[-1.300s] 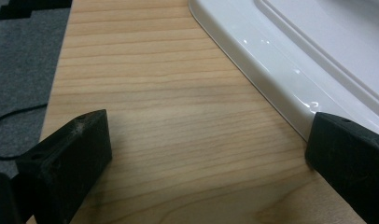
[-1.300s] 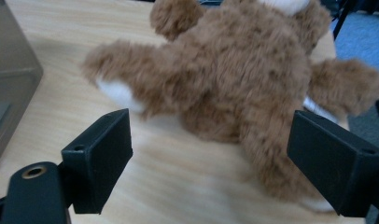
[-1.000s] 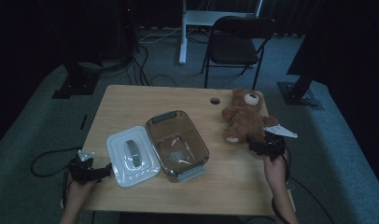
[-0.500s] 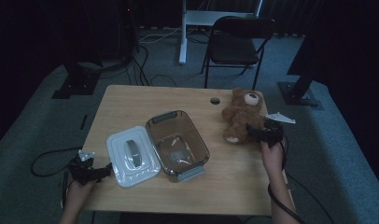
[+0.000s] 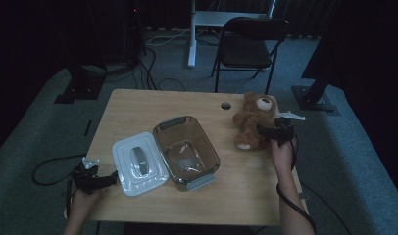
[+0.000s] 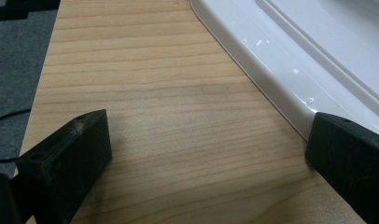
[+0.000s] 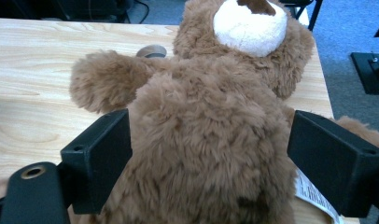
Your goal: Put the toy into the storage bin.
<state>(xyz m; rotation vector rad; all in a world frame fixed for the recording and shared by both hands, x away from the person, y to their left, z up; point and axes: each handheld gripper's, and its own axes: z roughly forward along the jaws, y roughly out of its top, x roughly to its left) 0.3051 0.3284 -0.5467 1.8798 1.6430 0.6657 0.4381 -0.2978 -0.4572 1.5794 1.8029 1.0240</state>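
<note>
High view: dim, soft, dark surroundings.
Gripper views: brighter, sharp.
Glare: small glints on white lid (image 6: 290, 70).

surface (image 5: 153, 105): pale wood, fine straight grain lines running along it
teddy bear (image 7: 211, 140): shaggy mid-brown fur, cream-white muzzle, darker brown nose
bear's tag (image 7: 313, 196): white with tiny print, too small to read
lid (image 6: 295, 60): glossy white, grey handle in the middle
container (image 5: 186, 152): see-through, smoky brownish tint I think, hard to call in this dim light; grey clips at both ends
left tongs (image 6: 201, 168): matte black
right tongs (image 7: 215, 163): matte black too
floor (image 5: 40, 122): grey-blue carpet
chair (image 5: 248, 41): black frame, dark seat
cables (image 5: 45, 169): black
</note>
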